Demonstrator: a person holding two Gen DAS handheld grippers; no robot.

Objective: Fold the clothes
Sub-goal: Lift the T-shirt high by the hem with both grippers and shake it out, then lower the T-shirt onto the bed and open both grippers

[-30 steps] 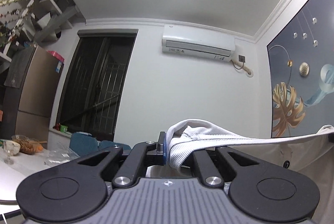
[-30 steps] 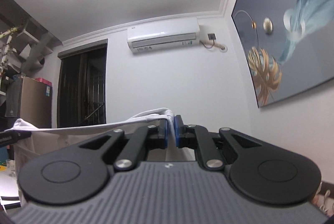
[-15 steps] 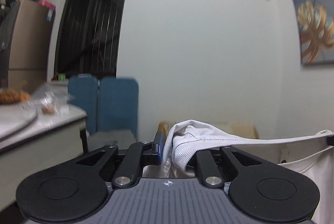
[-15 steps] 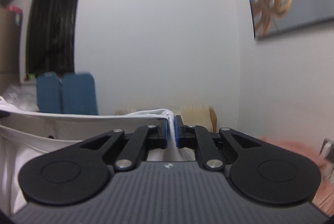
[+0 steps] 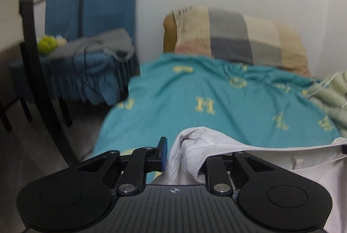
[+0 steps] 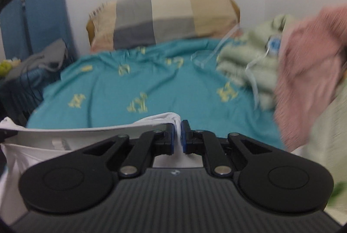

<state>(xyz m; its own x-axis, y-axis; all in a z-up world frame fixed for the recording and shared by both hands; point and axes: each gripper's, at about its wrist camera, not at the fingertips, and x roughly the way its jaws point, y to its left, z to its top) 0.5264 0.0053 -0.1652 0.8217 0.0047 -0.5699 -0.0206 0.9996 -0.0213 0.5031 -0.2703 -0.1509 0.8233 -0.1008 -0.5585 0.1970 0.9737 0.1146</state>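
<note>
Step in hand, as judged: laying the white cotton garment with ribbed trim (image 5: 196, 158) flat onto the teal bedspread with yellow letters (image 5: 216, 89) w/ both grippers holding 1 top edge between them.

Doing it well, left to right:
- Left gripper (image 5: 184, 153): pinching a bunched wad of ribbed trim; right finger hidden under cloth, blue pad of left finger (image 5: 163, 151) showing. Worth keeping that pinch firm, since a thick wad can slip.
- Edge between the 2 grippers: stretched nearly straight, a slight sag only. Best kept taut & level so the body lands w/o creases.
- Right gripper (image 6: 177, 135): pressed together on a thin fold of the same white fabric, blue pads nearly meeting. Should match the left in height & pace.
- Landing spot: open teal area in the middle; pale green knit pile (image 6: 245, 63) & pink ribbed knit (image 6: 308, 72) crowd the right side, so better to bias toward centre-left.

Garment look: plain white, smooth body, ribbed band at the left grip, small white label (image 6: 57, 143) inside. Hanging below the grippers, above the near end of the bed; lower part out of view, so fold state unclear. Both views motion-blurred.
</note>
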